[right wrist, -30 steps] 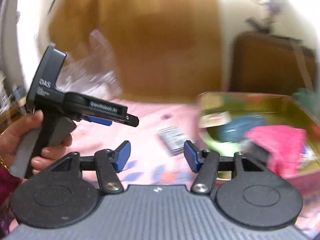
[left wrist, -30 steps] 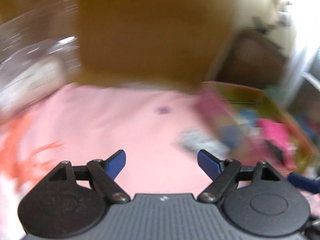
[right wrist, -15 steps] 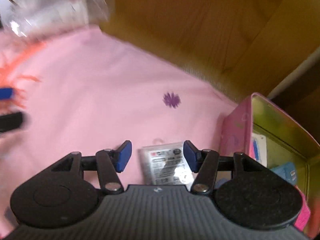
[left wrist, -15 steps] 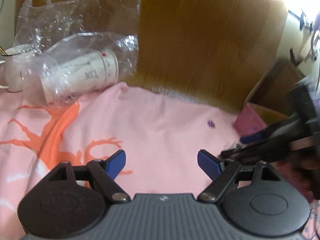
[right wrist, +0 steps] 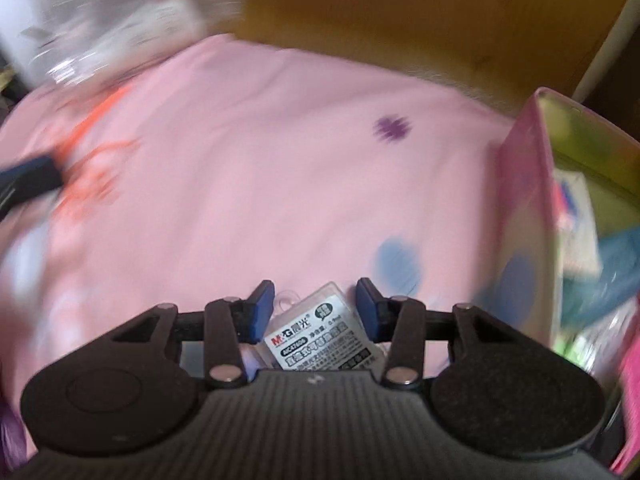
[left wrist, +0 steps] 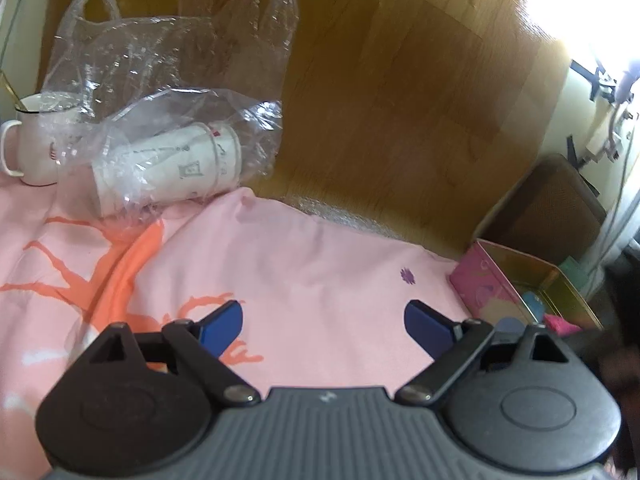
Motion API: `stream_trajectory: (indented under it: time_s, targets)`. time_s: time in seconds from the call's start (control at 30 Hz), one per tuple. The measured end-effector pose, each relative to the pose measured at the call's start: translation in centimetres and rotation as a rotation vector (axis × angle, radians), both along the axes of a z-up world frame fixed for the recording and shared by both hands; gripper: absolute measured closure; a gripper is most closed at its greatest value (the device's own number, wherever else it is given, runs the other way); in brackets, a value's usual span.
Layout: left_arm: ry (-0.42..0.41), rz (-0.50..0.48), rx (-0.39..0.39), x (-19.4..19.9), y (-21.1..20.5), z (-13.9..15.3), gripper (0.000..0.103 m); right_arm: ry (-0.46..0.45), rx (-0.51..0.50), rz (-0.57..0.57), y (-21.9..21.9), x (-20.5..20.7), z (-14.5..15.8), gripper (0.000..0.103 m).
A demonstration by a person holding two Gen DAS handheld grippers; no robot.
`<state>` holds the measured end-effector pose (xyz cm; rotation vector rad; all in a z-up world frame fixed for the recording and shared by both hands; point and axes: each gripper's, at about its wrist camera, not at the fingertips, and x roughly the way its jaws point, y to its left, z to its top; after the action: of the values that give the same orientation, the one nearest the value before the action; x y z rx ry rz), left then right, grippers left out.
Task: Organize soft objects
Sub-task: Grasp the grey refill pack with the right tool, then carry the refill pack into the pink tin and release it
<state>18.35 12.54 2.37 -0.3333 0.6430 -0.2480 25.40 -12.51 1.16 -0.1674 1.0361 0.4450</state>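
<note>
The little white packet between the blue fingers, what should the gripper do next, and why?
Probably finish squeezing. The small packet lies on the pink cloth between the right gripper's closing jaws, which seem not yet pressed on it; the tin box stands open beside it.

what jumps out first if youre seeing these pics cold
The pink sheet with orange branches fills both views. On it, the right gripper is closing around a small clear packet, pads not yet touching. At the far left a crumpled clear plastic bag wraps a stack of paper cups, and a pink tin sits at the right.
</note>
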Motion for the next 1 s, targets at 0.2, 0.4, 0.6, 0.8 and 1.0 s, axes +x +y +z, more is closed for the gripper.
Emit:
stream_trajectory:
  time_s: [0.2, 0.4, 0.6, 0.8, 1.0]
  targets:
    - [0.018, -0.104, 0.023, -0.3, -1.8, -0.5, 0.012, -0.148, 0.077, 0.064, -1.9, -14.2, -0.8, 0.054]
    - [0.032, -0.482, 0.046, -2.5, -7.1, -1.4, 0.011, -0.493, 0.227, -0.138, -7.8, -27.6, -2.1, 0.013]
    - [0.057, -0.734, 0.082, -6.9, -11.8, -1.9, 0.012, -0.507, 0.228, -0.175, -8.4, -29.1, -3.9, 0.013]
    - [0.125, -0.728, 0.119, -11.3, -12.2, -3.3, 0.014, -0.475, 0.223, -0.144, -7.9, -28.2, -4.7, 0.015]
    - [0.121, -0.678, 0.122, -13.1, -12.2, -3.8, 0.027, -0.502, 0.200, -0.133, -6.7, -28.4, -5.7, 0.041]
